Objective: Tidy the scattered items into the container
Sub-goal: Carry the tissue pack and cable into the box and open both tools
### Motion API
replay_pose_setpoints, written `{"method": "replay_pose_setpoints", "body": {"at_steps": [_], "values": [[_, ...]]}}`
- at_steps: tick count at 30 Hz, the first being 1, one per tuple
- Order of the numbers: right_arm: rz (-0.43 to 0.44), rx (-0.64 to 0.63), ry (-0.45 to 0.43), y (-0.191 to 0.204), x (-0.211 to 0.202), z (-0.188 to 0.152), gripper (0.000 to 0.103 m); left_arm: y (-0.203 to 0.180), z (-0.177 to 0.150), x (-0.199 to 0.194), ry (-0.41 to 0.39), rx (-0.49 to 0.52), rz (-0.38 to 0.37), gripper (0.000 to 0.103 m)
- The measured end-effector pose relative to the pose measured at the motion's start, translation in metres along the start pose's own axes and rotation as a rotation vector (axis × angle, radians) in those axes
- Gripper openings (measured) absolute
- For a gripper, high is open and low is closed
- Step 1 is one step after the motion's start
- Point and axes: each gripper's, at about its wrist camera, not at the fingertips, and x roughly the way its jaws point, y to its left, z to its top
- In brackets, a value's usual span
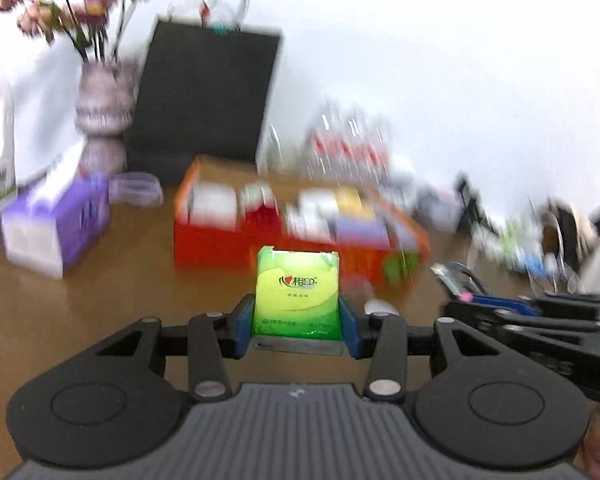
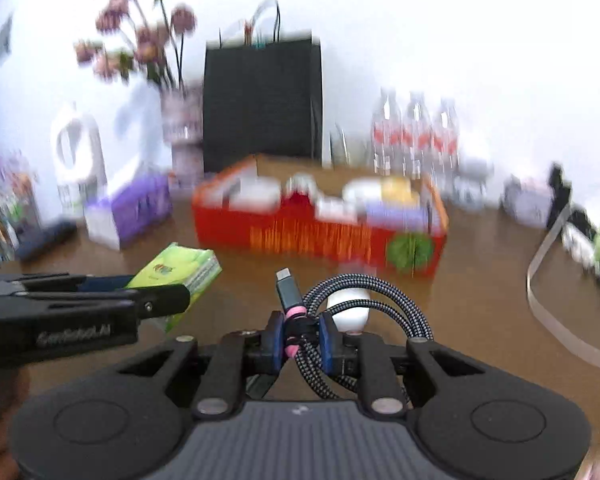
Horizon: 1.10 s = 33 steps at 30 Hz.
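Left gripper [image 1: 298, 322] is clamped on the green tissue pack [image 1: 298, 294], right gripper [image 2: 300, 338] pinches a coiled braided cable [image 2: 364, 300] w/ pink tie, both held above the brown table [image 1: 100, 300], just short of the red container [image 2: 320, 232]. Behind it: black bag [image 2: 260, 96], flower vase [image 1: 102, 120], purple box [image 1: 56, 224], water bottles [image 2: 416, 132]. Container contents are smeared by blur; a white round thing [image 2: 350, 308] behind the cable is half hidden.

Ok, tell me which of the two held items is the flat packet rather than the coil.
The green tissue pack, clamped in the left gripper; the right gripper holds the braided cable.
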Motion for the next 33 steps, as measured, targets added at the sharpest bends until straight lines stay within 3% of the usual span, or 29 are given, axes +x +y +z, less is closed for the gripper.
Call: {"method": "replay_pose_setpoints", "body": {"at_steps": [2,4,6,8,11,14,18,20,22,23,25,29,33], "values": [[0.004,-0.014,-0.044,-0.015,0.009,0.036,0.017,0.005,0.037,0.037,0.016,-0.030,-0.010,0.045],[0.053,-0.004,-0.044,-0.036,0.035,0.080,0.017,0.007,0.068,0.091,0.111,-0.050,-0.035,0.045],[0.123,0.013,0.016,-0.056,0.078,0.119,0.017,0.007,0.083,0.145,0.208,-0.045,0.021,0.045],[0.139,0.013,0.106,-0.070,0.127,0.146,0.017,0.008,0.085,0.187,0.275,-0.027,0.114,0.045],[0.076,0.015,0.258,-0.084,0.205,0.159,0.017,0.013,0.077,0.224,0.357,-0.009,0.160,0.045],[0.032,0.048,0.369,-0.097,0.253,0.148,0.017,0.017,0.068,0.245,0.418,0.008,0.171,0.046],[0.033,0.050,0.476,-0.097,0.287,0.121,0.018,0.025,0.057,0.253,0.457,-0.002,0.172,0.048],[0.045,0.082,0.493,-0.100,0.291,0.111,0.019,0.022,0.054,0.253,0.464,0.041,0.177,0.051],[0.050,0.079,0.498,-0.100,0.292,0.108,0.020,0.020,0.056,0.252,0.494,0.045,0.165,0.063],[0.052,0.078,0.508,-0.101,0.291,0.109,0.020,0.020,0.059,0.249,0.509,0.030,0.149,0.064],[0.046,0.094,0.547,-0.102,0.287,0.112,0.031,0.019,0.069,0.237,0.506,0.009,0.135,0.064],[0.054,0.141,0.499,-0.107,0.247,0.131,0.046,0.014,0.107,0.195,0.444,0.026,0.179,0.070],[0.014,0.183,0.456,-0.114,0.189,0.172,0.059,0.020,0.153,0.161,0.487,-0.038,0.231,0.082]]}}
